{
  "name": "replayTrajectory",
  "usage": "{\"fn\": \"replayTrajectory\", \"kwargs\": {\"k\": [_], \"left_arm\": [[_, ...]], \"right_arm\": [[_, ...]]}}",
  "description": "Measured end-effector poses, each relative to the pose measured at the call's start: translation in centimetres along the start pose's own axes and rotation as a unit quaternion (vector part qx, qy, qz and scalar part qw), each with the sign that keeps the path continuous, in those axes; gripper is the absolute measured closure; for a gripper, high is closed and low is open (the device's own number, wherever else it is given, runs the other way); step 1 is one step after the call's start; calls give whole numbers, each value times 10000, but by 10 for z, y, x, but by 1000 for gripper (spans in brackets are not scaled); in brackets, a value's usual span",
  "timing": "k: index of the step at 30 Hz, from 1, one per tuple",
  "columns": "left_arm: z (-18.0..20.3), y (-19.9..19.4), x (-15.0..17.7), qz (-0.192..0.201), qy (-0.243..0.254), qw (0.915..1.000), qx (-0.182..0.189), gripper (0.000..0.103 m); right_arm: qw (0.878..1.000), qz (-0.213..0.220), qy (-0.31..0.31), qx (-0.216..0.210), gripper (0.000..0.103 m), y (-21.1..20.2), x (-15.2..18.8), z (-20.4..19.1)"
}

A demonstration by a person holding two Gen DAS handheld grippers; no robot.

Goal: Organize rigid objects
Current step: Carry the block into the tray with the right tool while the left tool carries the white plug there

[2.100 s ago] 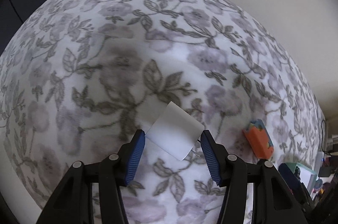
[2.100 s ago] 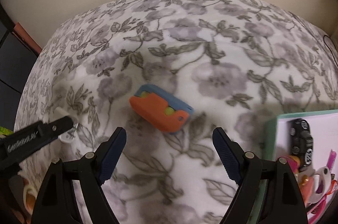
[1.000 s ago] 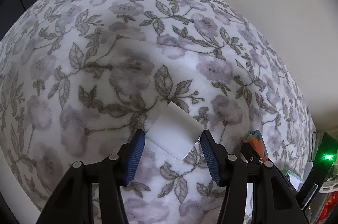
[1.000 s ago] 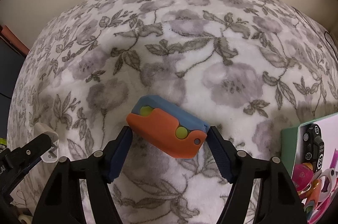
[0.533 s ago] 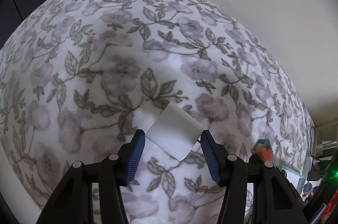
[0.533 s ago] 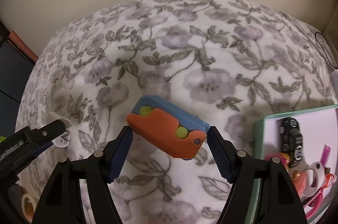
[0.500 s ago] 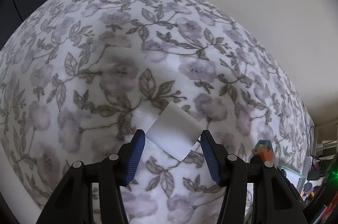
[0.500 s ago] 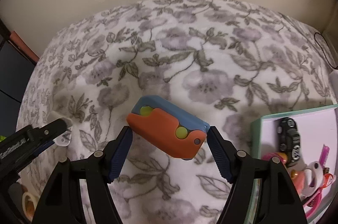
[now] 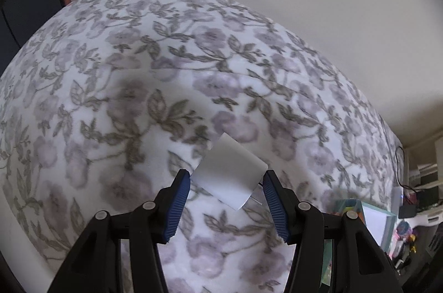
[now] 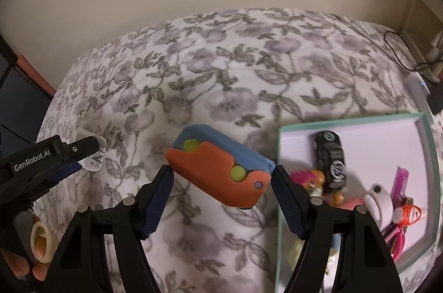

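Note:
My left gripper (image 9: 226, 179) is shut on a white plug-like block (image 9: 228, 171), held above the floral blanket (image 9: 138, 99); thin metal prongs show at the block's right edge. My right gripper (image 10: 221, 174) is shut on an orange and blue toy block (image 10: 218, 168) with green dots, lifted over the blanket just left of the mint-rimmed tray (image 10: 279, 182). The left gripper (image 10: 83, 154) with its white block also shows at the left edge of the right wrist view.
The tray holds a black toy car (image 10: 331, 157), a white ring, pink items and an orange-capped tube. A black cable (image 10: 401, 52) and a white device lie at the blanket's far right. A wall stands behind. A hand shows at lower left.
The right gripper closed on the orange and blue block, lifted it and carried it right, up to the tray. The left gripper keeps its white block and has swung slightly.

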State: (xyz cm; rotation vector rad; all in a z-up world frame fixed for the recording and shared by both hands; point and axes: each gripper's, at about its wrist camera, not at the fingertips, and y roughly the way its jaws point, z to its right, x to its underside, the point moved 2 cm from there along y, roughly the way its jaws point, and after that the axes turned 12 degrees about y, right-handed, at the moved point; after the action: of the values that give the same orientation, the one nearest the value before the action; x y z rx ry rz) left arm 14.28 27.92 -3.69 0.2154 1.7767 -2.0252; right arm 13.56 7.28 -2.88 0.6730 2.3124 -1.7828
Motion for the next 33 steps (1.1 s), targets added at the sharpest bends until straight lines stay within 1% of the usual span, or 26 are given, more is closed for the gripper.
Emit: {"fn": "replayTrajectory", "kwargs": {"k": [4, 10, 15, 17, 21, 24, 28, 33], "left_arm": [[19, -4, 6, 23, 177, 9998, -26, 45], [46, -12, 14, 60, 427, 9990, 86, 45], [74, -22, 23, 147, 767, 9969, -109, 45], [85, -26, 27, 178, 907, 9957, -114, 45], [104, -32, 34, 209, 1091, 9938, 8, 45], [116, -36, 39, 209, 1130, 9932, 208, 45], [129, -39, 44, 206, 1180, 9922, 344, 45], [148, -41, 52, 165, 1326, 9898, 503, 45]], "right_arm": [[9999, 72, 102, 48, 29, -12, 5, 17], [9994, 202, 196, 195, 29, -34, 17, 53], [9983, 279, 452, 237, 29, -54, 22, 79], [9977, 312, 527, 294, 29, -62, 24, 89], [9967, 318, 650, 372, 29, -74, 27, 105], [9959, 322, 737, 406, 29, -82, 26, 117], [9944, 401, 841, 507, 29, -91, 22, 132], [9923, 328, 1063, 542, 29, -92, 18, 151]]}}
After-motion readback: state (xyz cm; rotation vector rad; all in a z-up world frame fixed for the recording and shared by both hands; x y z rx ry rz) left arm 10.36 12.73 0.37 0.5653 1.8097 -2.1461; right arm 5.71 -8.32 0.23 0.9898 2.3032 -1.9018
